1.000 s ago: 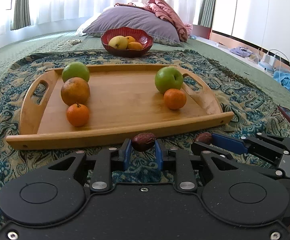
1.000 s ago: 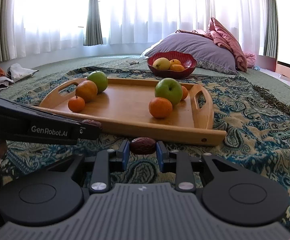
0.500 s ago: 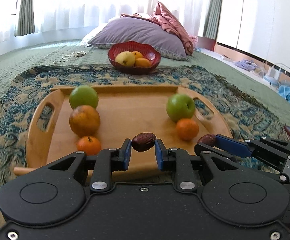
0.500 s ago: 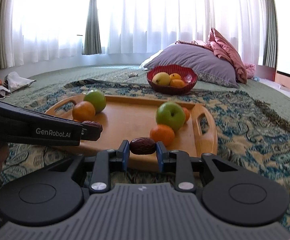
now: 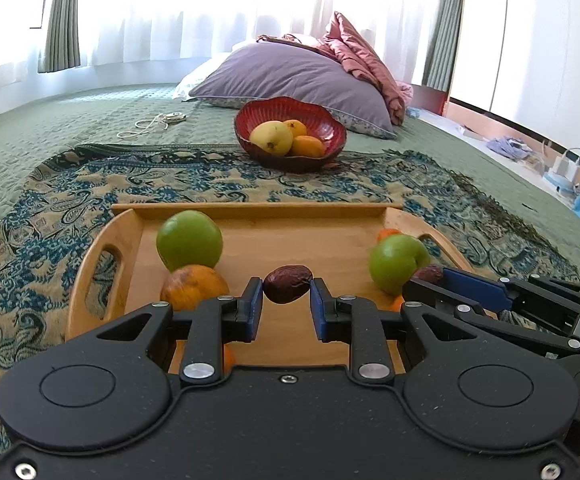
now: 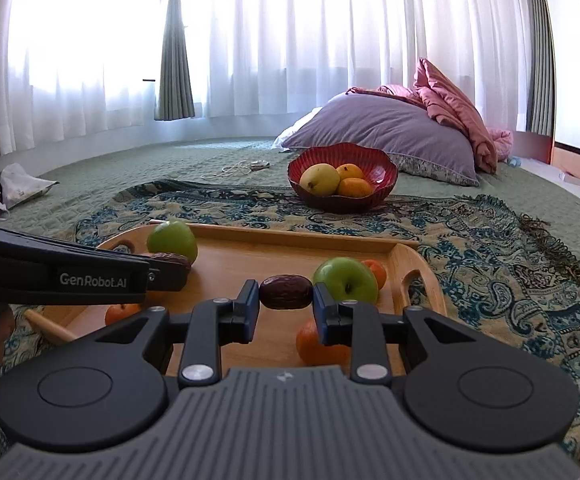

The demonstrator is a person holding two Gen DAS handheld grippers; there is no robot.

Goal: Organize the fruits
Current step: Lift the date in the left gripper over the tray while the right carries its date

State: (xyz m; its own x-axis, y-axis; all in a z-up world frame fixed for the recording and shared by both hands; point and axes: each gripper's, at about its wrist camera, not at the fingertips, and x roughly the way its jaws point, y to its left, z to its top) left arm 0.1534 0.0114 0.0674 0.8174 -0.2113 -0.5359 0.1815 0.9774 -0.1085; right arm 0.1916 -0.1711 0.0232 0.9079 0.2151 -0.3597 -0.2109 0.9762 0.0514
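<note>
Lying on a green quilted bed [image 6: 137,176], the paisley blue-and-beige throw [image 6: 490,240] carries a rectangular wooden tray [image 5: 249,210]. Behind the tray sits a scalloped red bowl [image 6: 370,160]. Above the tray, the left claw [image 5: 285,308] and the right claw [image 6: 285,308] each grip a wrinkled brown date [image 5: 287,283].

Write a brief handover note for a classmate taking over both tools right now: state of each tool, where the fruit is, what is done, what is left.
Left tool: shut on a date, above the wooden tray.
Right tool: shut on a second date, also above the tray.
On the tray: two green apples and several oranges.
Red bowl beyond holds yellow and orange fruit.
Done: both dates picked up.
Left: probably set them on the tray.
</note>
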